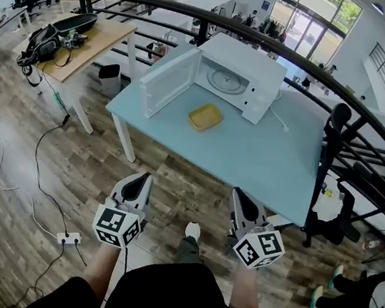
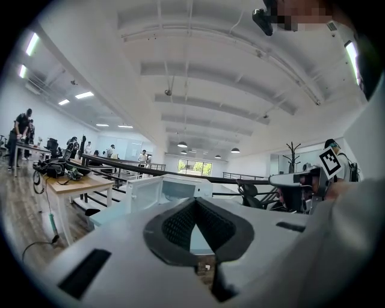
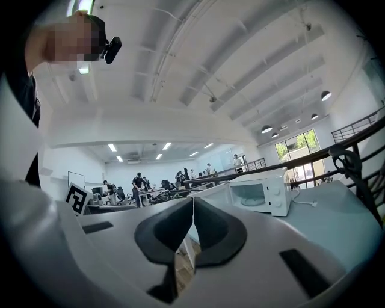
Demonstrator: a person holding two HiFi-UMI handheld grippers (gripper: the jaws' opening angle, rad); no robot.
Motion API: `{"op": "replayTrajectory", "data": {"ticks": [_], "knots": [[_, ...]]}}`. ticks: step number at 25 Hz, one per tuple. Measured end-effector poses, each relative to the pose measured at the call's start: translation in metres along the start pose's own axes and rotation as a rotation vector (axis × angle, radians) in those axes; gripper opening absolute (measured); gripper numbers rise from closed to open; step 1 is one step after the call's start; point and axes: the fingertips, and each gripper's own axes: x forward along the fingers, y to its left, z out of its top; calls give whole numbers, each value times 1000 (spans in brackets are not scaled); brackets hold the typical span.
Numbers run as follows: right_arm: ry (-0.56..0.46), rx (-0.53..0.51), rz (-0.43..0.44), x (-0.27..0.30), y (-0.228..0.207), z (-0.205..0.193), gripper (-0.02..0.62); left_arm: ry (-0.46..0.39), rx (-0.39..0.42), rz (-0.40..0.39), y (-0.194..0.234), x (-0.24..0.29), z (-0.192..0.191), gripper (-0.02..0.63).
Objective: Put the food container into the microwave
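Food container: a shallow yellow tray (image 1: 205,117) is seen lying on the pale blue table (image 1: 263,164), just above the centre of the head view, directly in front of the microwave's open cavity and outside it
Microwave: the white unit (image 1: 242,76) is set at the table's far side, upper centre of the frame; its door (image 1: 166,82) is swung wide toward the left, and a round glass turntable is shown inside
Left gripper: the tool (image 1: 144,177) is held at lower centre-left of the head view, over the wood floor and short of the table's near edge; in the left gripper view its dark pads are pressed tip to tip, with nothing clamped between them
Right gripper: its twin (image 1: 239,193) is held at lower centre-right, level with the other; its pads are likewise brought together on nothing, as the right gripper view shows
Distance: both tools are held well apart from the tray
Surroundings: a wooden desk (image 1: 98,39) loaded with dark bags is pictured at upper left; a dark curved railing (image 1: 288,50) is run behind the table; a white power strip (image 1: 68,238) and loose cables are spread across the floor at lower left
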Motion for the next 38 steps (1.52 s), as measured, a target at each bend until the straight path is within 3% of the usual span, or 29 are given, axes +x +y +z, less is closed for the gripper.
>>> {"op": "replayTrajectory", "data": {"ticks": [9, 25, 38], "knots": [[34, 17, 32, 61, -54, 6, 8, 18, -10, 41, 20, 68, 6, 8], [82, 54, 97, 162, -188, 20, 8, 58, -18, 97, 28, 222, 9, 8], [106, 94, 183, 209, -237, 12, 8, 110, -72, 128, 31, 283, -9, 8]]}}
